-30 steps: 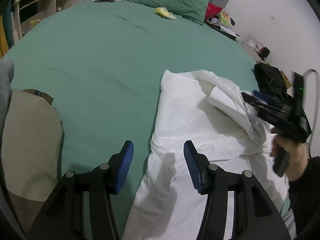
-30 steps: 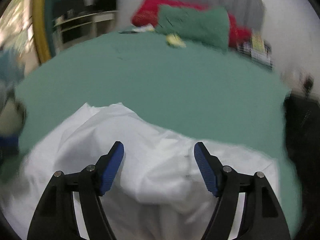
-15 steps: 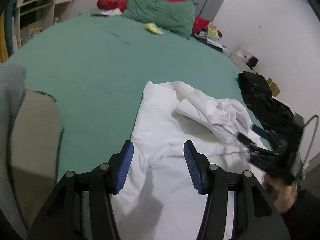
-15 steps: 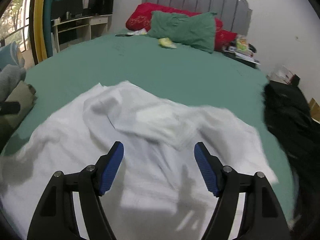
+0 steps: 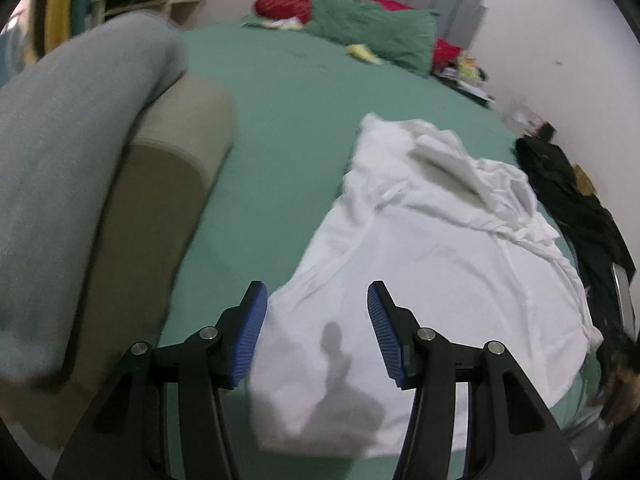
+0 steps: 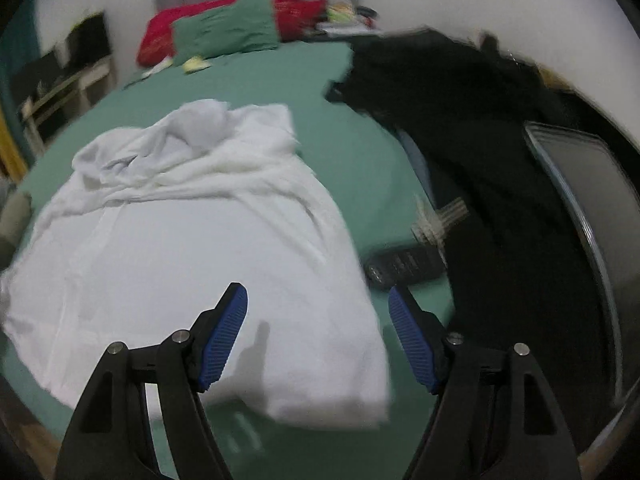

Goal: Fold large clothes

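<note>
A large white garment [image 5: 440, 248] lies spread on the green bed sheet [image 5: 288, 120], its far end bunched and rumpled. My left gripper [image 5: 316, 292] hovers over the garment's near left corner; its jaws are opening and nothing is between them. In the right wrist view the same white garment [image 6: 180, 240] fills the left and middle. My right gripper [image 6: 318, 292] stands open above its near right corner, holding nothing.
A folded grey garment [image 5: 60, 160] on a khaki one [image 5: 160, 200] stacks close at the left. Black clothing [image 6: 480, 140], a remote [image 6: 404, 266] and a dark case [image 6: 592, 220] lie to the right. Green pillow [image 5: 372, 36] at the bed's head.
Both grippers have pulled back to the garment's near edge, the left one leftward beside the folded stack, the right one rightward. The right gripper has left the left wrist view.
</note>
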Action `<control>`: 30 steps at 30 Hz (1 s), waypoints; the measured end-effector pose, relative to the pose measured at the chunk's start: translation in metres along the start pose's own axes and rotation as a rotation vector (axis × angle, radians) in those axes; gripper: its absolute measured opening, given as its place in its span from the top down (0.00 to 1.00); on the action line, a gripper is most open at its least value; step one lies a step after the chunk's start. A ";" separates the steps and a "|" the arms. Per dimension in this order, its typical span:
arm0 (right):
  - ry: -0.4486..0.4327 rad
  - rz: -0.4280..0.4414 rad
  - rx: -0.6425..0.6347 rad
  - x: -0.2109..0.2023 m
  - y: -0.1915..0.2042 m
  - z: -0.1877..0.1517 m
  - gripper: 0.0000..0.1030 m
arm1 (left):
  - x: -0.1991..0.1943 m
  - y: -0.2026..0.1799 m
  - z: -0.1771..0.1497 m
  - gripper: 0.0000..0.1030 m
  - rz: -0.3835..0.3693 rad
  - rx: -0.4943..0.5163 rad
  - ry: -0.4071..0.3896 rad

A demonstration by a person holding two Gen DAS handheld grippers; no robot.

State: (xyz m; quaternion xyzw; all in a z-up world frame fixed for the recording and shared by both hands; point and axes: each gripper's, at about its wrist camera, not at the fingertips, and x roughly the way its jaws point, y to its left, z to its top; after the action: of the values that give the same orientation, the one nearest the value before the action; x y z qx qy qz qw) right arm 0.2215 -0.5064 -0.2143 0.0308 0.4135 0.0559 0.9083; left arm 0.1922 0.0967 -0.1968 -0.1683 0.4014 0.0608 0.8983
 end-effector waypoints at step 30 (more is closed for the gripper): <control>-0.157 0.307 0.280 -0.070 -0.056 -0.048 0.96 | -0.075 -0.013 -0.045 0.95 0.023 0.146 -0.023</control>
State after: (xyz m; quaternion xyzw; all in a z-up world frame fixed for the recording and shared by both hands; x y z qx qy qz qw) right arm 0.1444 -0.5702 -0.1991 0.2236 0.3357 0.1329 0.9053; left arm 0.1135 0.0709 -0.1658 -0.0968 0.3965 0.0438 0.9119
